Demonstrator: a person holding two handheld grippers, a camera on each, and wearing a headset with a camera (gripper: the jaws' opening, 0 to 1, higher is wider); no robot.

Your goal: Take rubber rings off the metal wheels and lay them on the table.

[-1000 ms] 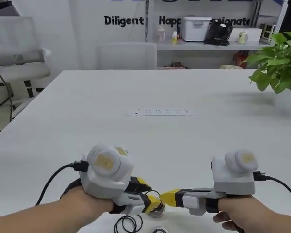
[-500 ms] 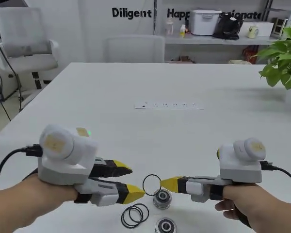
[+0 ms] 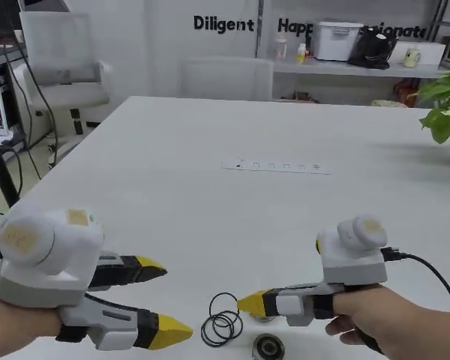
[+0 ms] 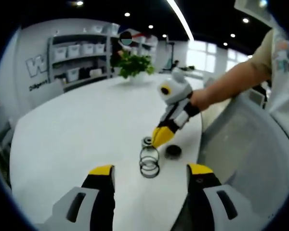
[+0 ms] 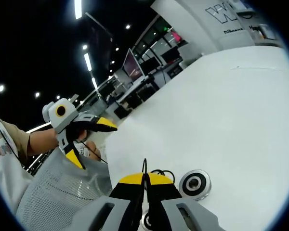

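My right gripper (image 3: 242, 304) is shut on a thin black rubber ring (image 3: 224, 295) that hangs at its yellow tip, just over a small pile of loose rings (image 3: 220, 328) lying on the white table (image 3: 232, 202). In the right gripper view the ring (image 5: 144, 166) rises as a thin line from between the closed jaws. One metal wheel (image 3: 268, 346) lies near the table's front edge. A second wheel (image 3: 263, 319) sits half hidden under the right gripper. My left gripper (image 3: 169, 298) is open and holds nothing, off to the left of the pile (image 4: 149, 164).
A white power strip (image 3: 276, 166) lies mid-table. A potted plant (image 3: 448, 105) stands at the far right edge. Chairs (image 3: 225, 79) and a shelf with boxes stand beyond the far end. A cable (image 3: 435, 277) trails from the right gripper.
The two grippers met at a wheel, then drew apart. The left gripper pulled back to the left and opened wider. The right gripper came away with a ring and lowered it over the pile.
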